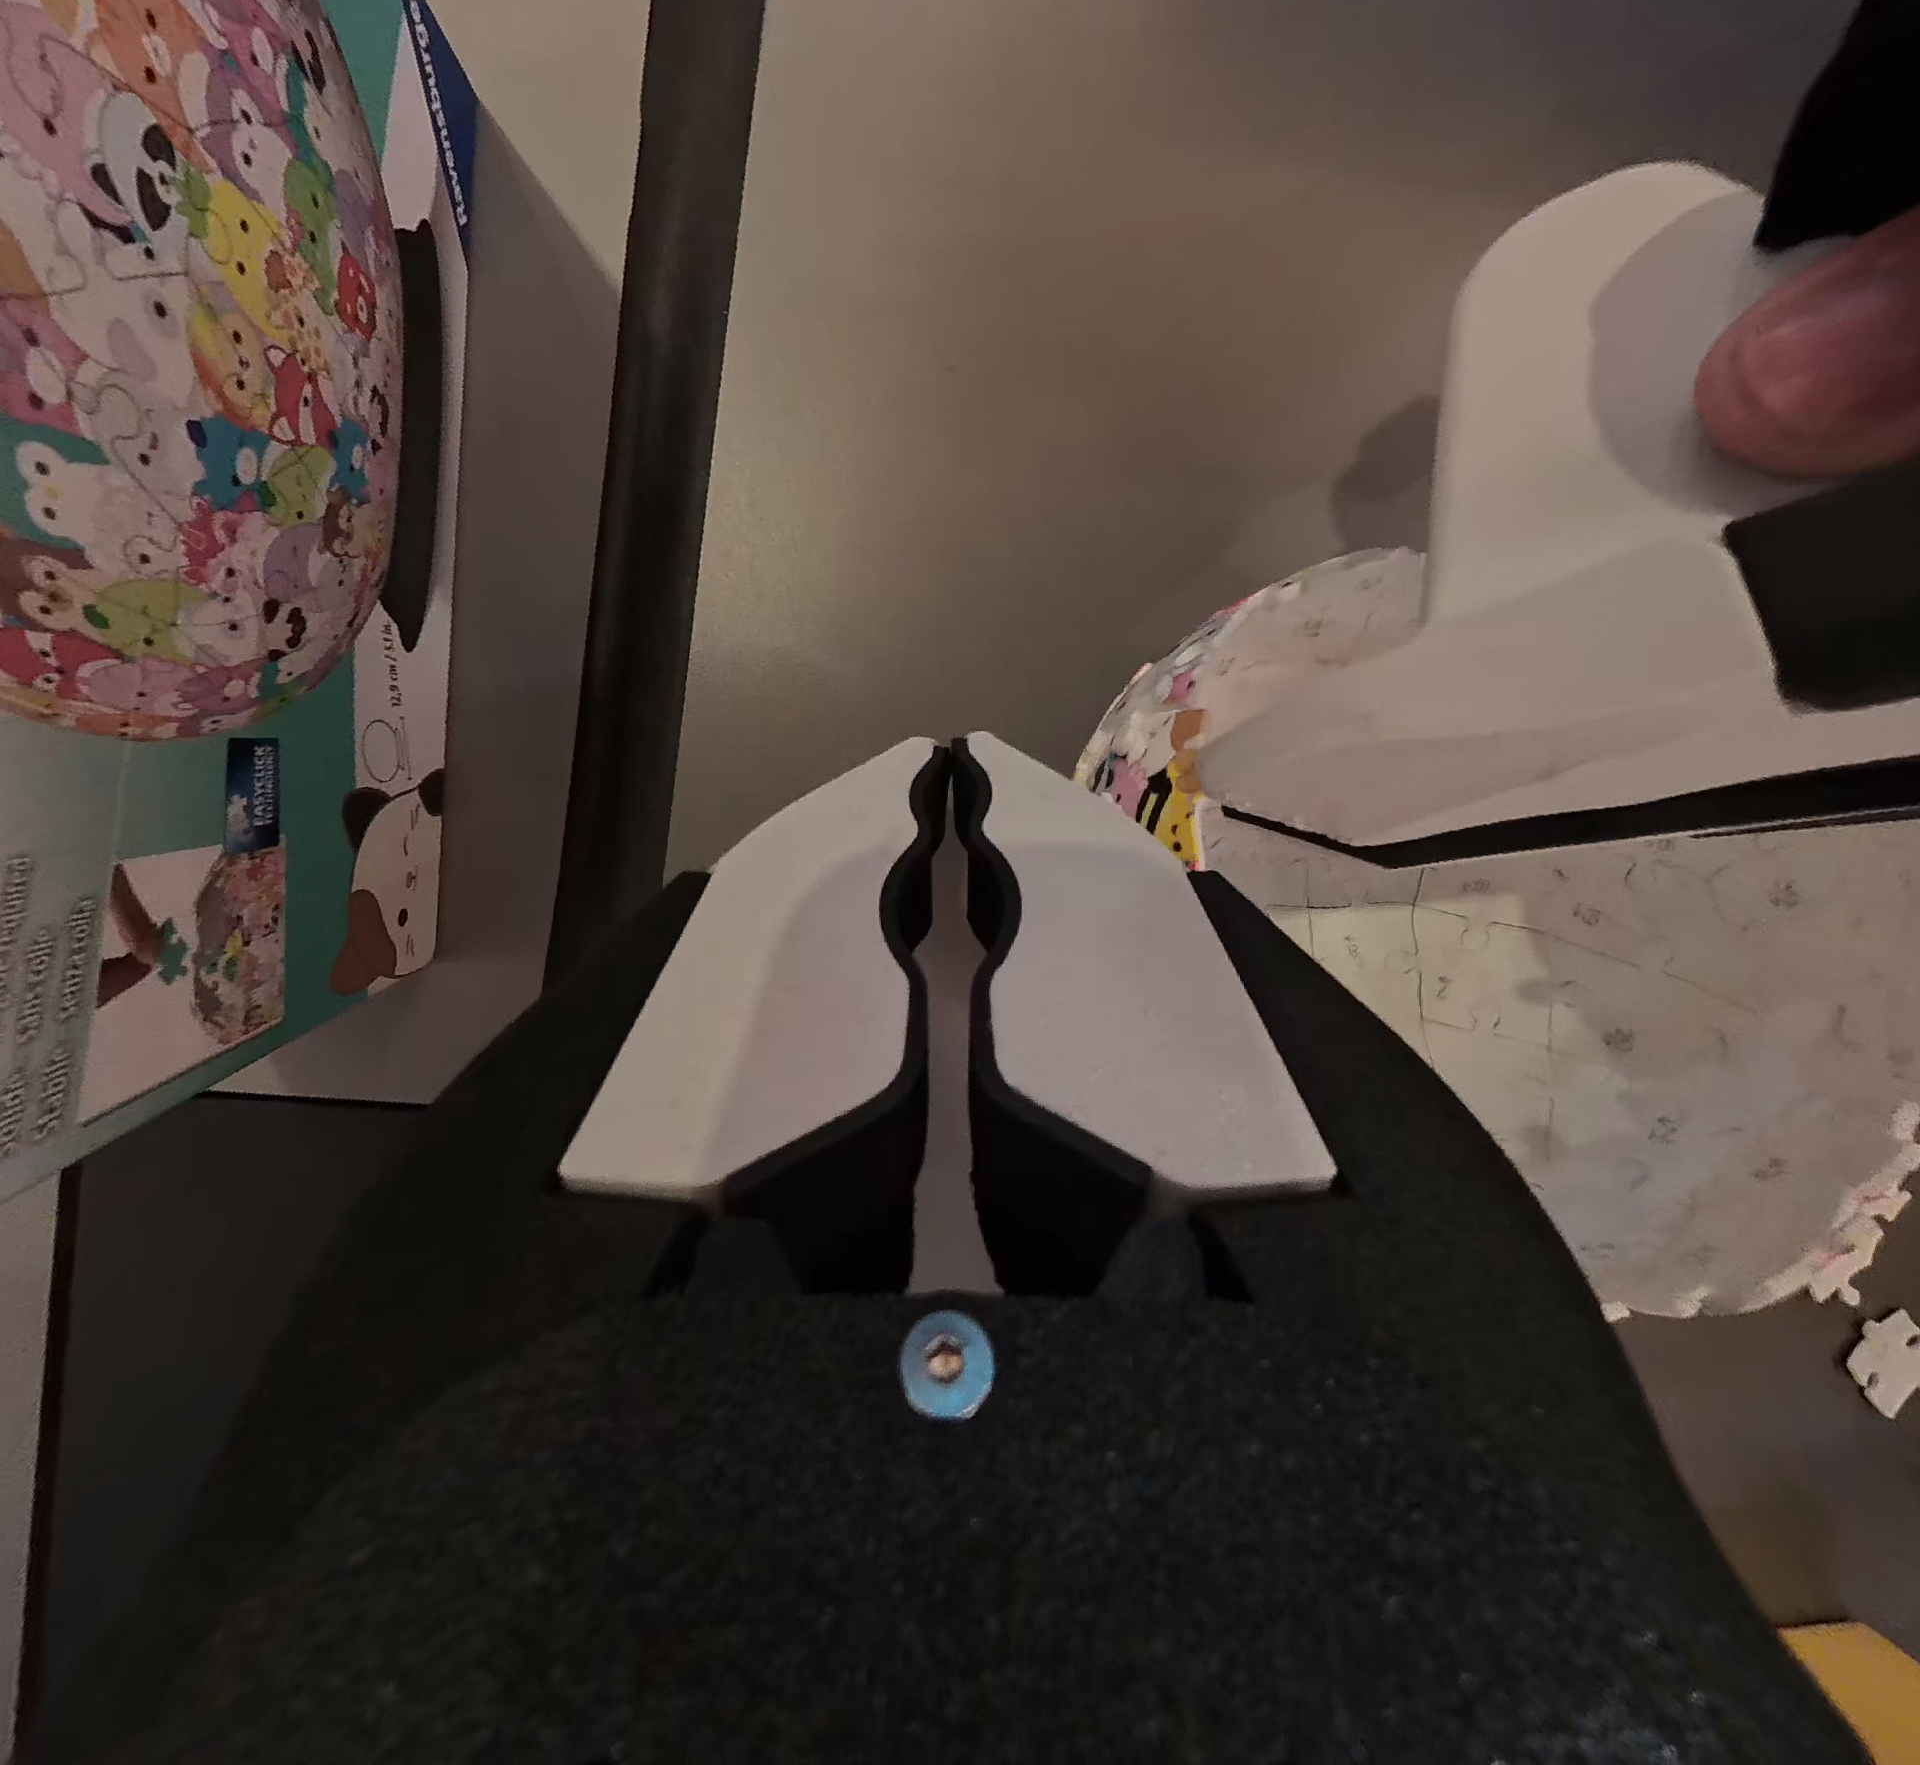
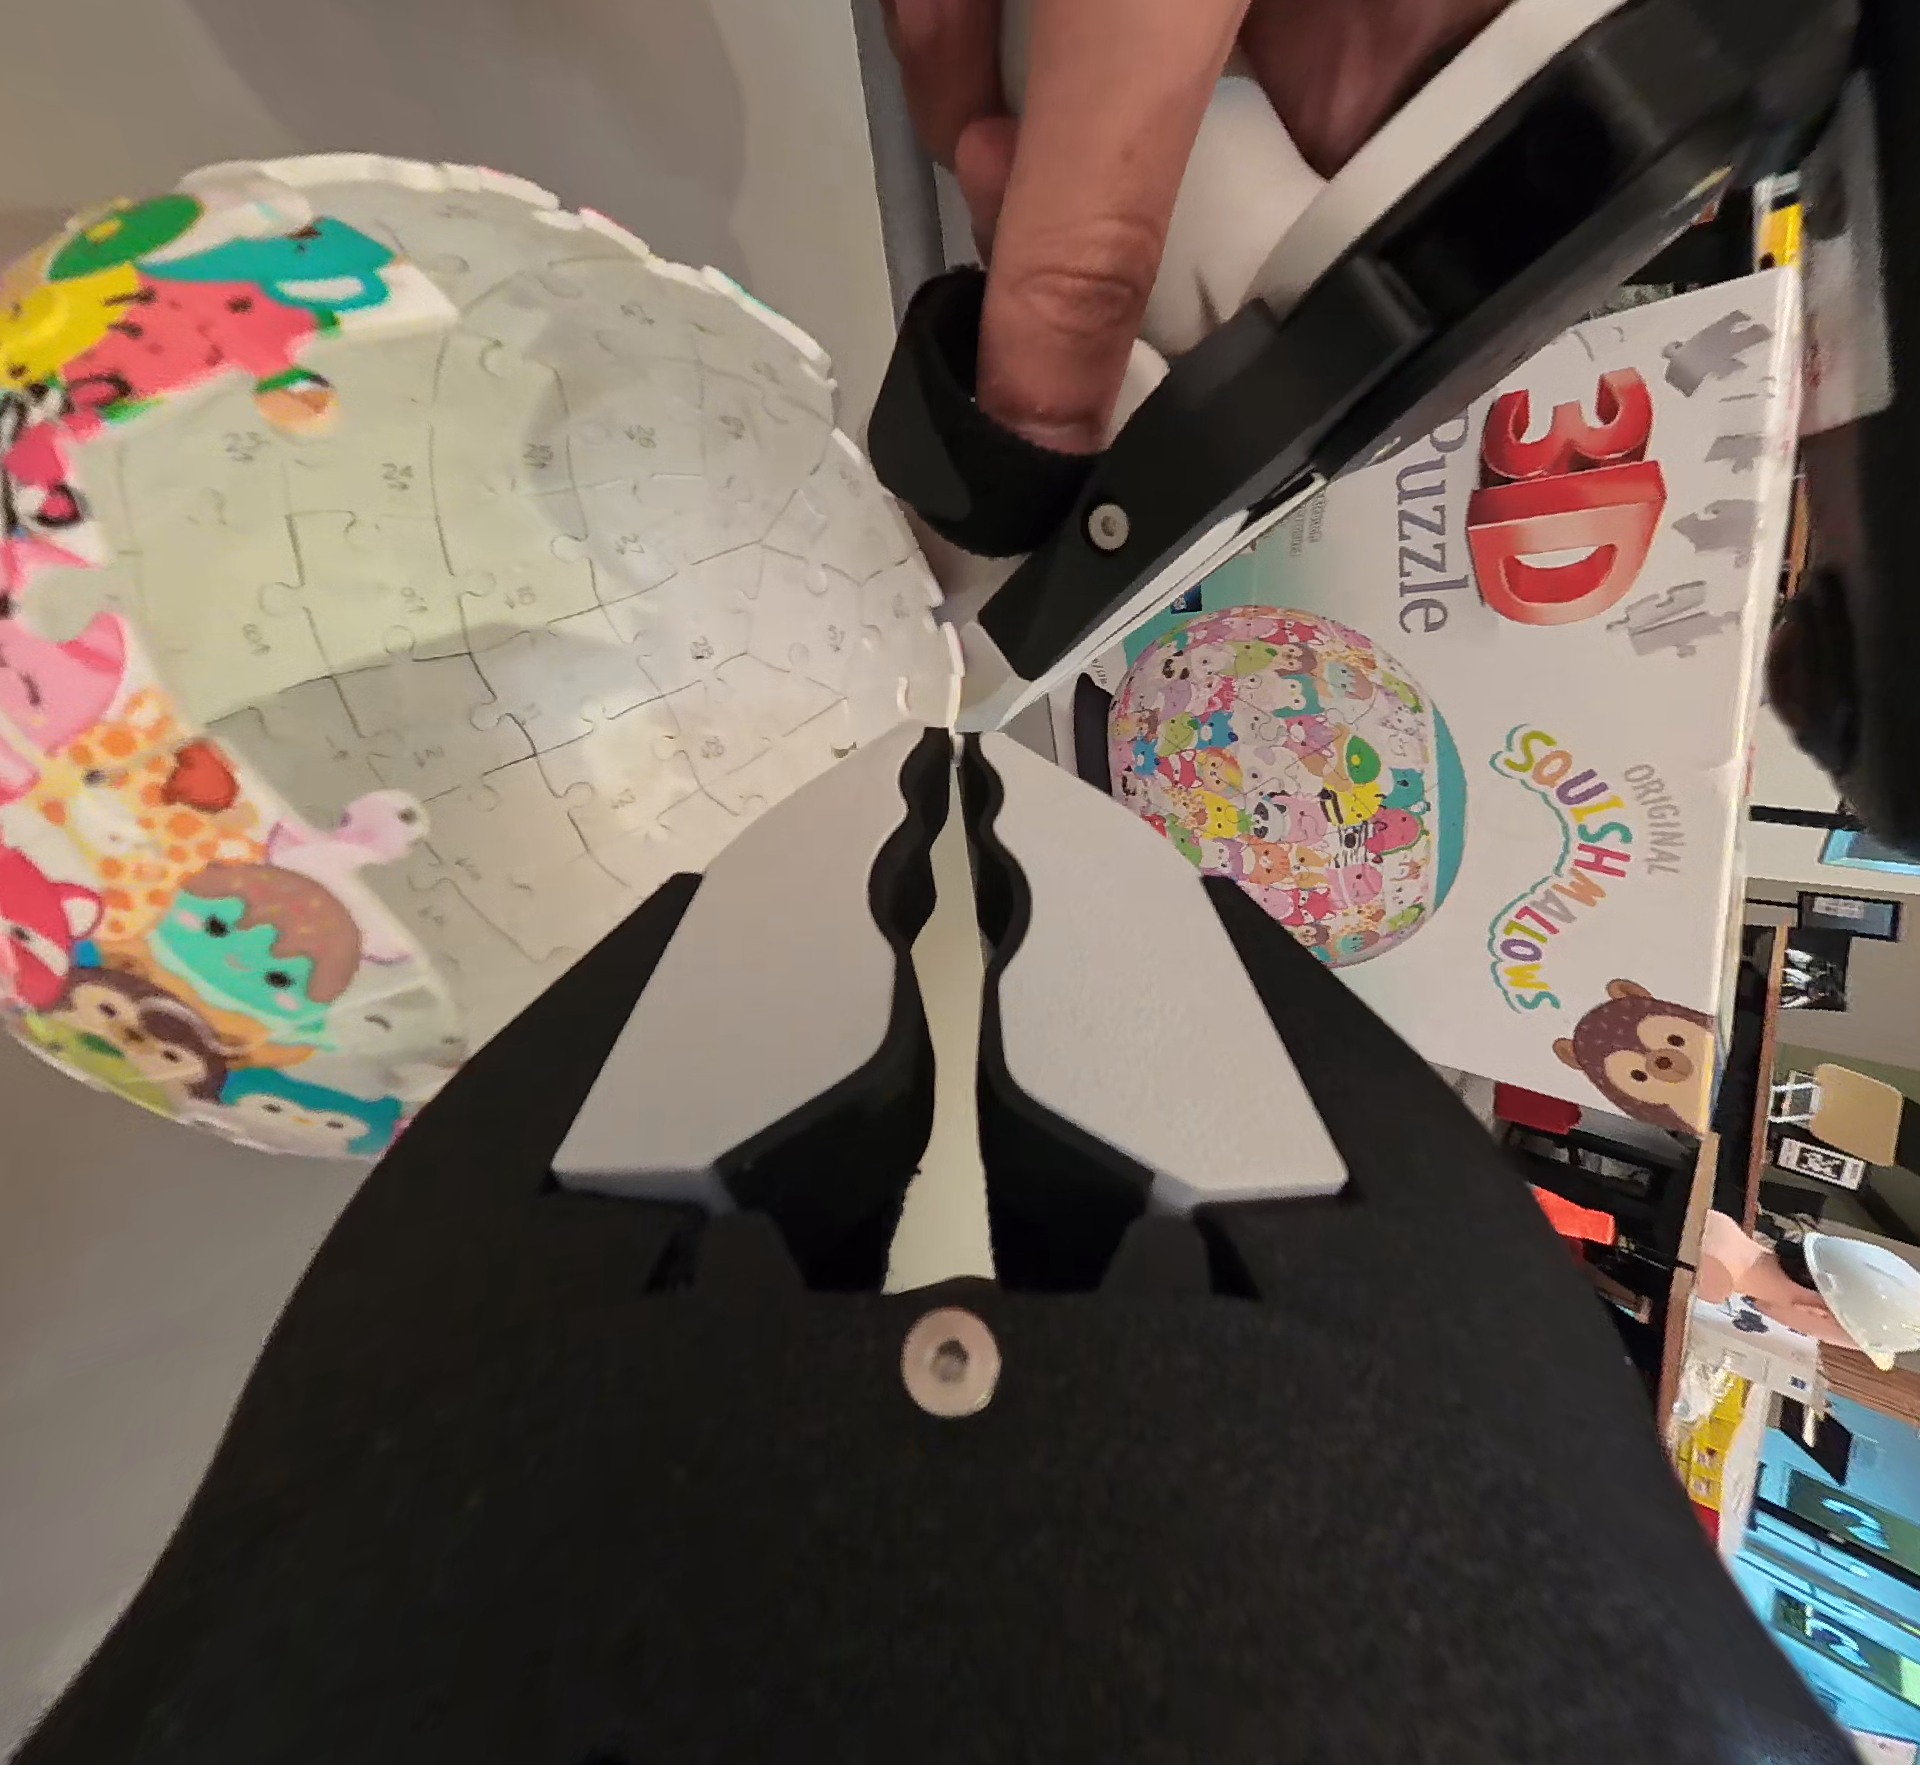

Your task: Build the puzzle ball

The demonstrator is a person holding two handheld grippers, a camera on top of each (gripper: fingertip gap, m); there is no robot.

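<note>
The half-built puzzle ball (image 2: pixel 499 593) lies open side towards me, white numbered inside showing, with colourful animal pieces on its outer left. It also shows in the left wrist view (image 1: pixel 1662 1040). My right gripper (image 2: pixel 954 747) is shut, its tips touching the ball's right rim; I cannot tell if a piece is pinched. My left gripper (image 1: pixel 951 759) is shut and empty, held left of the ball. In the right wrist view the left gripper (image 2: pixel 982 713) comes in from the upper right, tip beside the same rim. The right gripper (image 1: pixel 1221 790) reaches over the ball from the right.
The puzzle's box (image 1: pixel 208 365) stands upright left of the left gripper and shows behind the tips (image 2: pixel 1455 676). A dark post (image 1: pixel 686 365) rises beside the box. A loose white piece (image 1: pixel 1886 1362) lies by the ball. A hand (image 2: pixel 1091 105) holds the left gripper. Tip to tip, the grippers are about 5 cm apart. Between my left fingertips and the dark post (image 1: pixel 686 365) there is roughly 11 cm.
</note>
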